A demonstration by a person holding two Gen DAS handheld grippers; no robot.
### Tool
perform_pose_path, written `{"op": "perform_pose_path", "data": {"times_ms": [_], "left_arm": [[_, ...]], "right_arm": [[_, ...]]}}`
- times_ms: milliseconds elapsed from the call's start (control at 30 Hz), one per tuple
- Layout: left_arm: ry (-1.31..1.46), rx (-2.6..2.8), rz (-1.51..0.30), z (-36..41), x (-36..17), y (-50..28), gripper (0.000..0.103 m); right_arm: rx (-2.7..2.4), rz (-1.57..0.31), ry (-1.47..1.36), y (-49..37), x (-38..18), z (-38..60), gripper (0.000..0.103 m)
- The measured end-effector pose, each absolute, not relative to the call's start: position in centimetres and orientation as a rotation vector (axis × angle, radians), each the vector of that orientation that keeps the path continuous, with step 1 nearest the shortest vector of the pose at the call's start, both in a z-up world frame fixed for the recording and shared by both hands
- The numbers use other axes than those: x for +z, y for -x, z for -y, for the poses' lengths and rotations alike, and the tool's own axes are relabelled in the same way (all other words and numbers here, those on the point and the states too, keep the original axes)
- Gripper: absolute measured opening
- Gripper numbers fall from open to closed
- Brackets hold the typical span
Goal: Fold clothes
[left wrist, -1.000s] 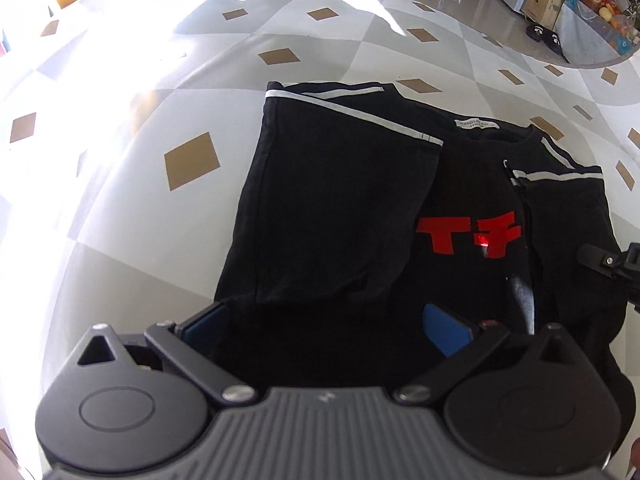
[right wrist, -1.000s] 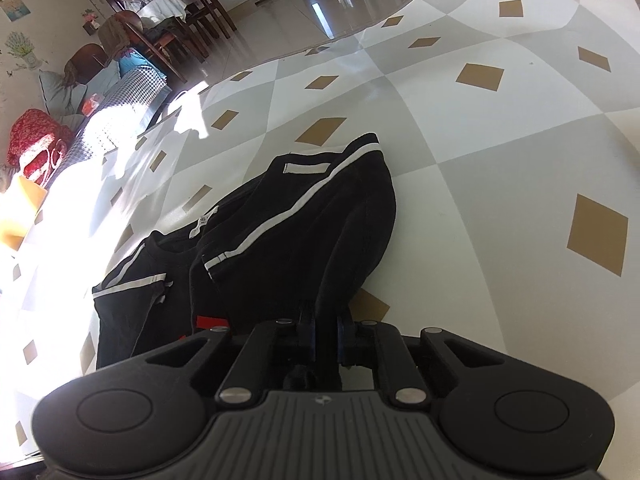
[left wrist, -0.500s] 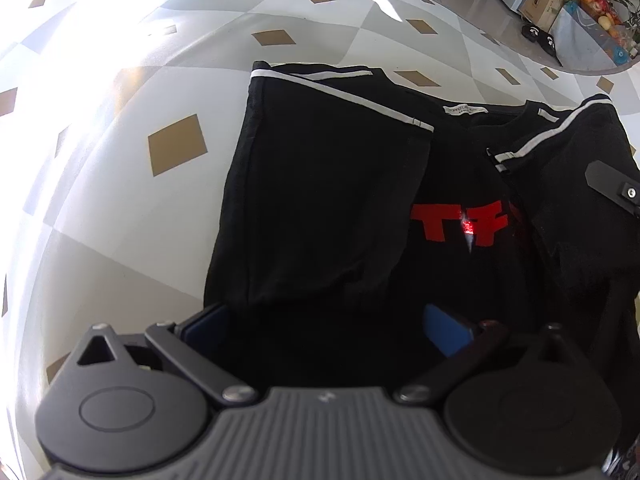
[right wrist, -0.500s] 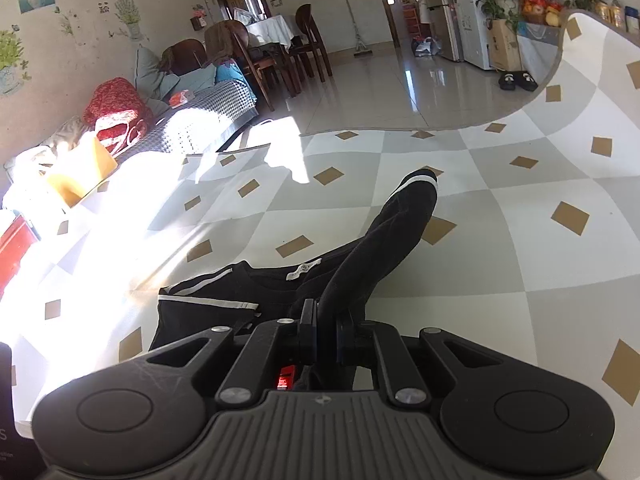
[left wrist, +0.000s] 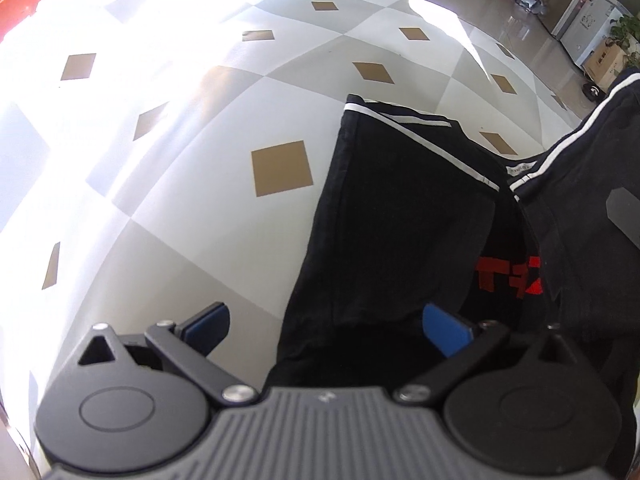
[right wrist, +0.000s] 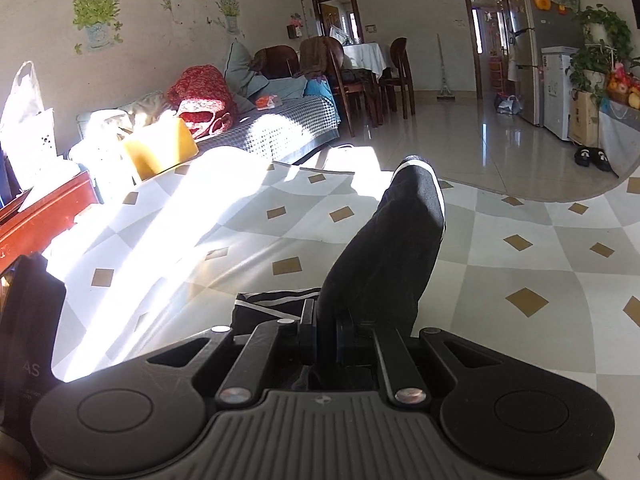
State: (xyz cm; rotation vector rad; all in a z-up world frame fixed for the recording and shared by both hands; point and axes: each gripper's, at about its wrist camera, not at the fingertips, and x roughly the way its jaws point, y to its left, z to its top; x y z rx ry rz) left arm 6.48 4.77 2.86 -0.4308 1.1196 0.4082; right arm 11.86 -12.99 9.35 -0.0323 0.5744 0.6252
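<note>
On the diamond-patterned table cover (left wrist: pixel 224 208) lies a black T-shirt (left wrist: pixel 400 232) with white stripe trim and a red print (left wrist: pixel 508 276) on the chest. Its near side panel is folded inward over the body. Left gripper (left wrist: pixel 326 322): jaws wide apart, blue pads (left wrist: pixel 444 330) visible, one finger over bare cover, the other over the shirt's lower edge; nothing pinched. Right gripper (right wrist: pixel 326 338): jaws closed tight on black fabric of the shirt's other side, which rises from the pads as a raised sleeve (right wrist: pixel 400 248), cuff with white stripe uppermost. From the left wrist view that lifted part hangs above the shirt at far right. Strong sunlight washes out the cover's far left. Background: sofa (right wrist: pixel 280 120), dining chairs (right wrist: pixel 360 76), fridge (right wrist: pixel 536 72).
</note>
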Motion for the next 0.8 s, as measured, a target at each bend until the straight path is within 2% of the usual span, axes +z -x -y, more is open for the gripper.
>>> {"op": "perform_pose_path", "data": {"times_ms": [533, 800], "left_arm": [[0.505, 0.619, -1.103, -10.0, 3.2, -4.4, 0.103], [0.545, 0.614, -1.087, -10.7, 3.4, -4.1, 0.103]], "right_arm": [[0.776, -0.602, 0.185, -9.9, 5.6, 4.9, 0.009], [0.679, -0.577, 0.197, -10.1, 5.9, 5.4, 0.010]]}}
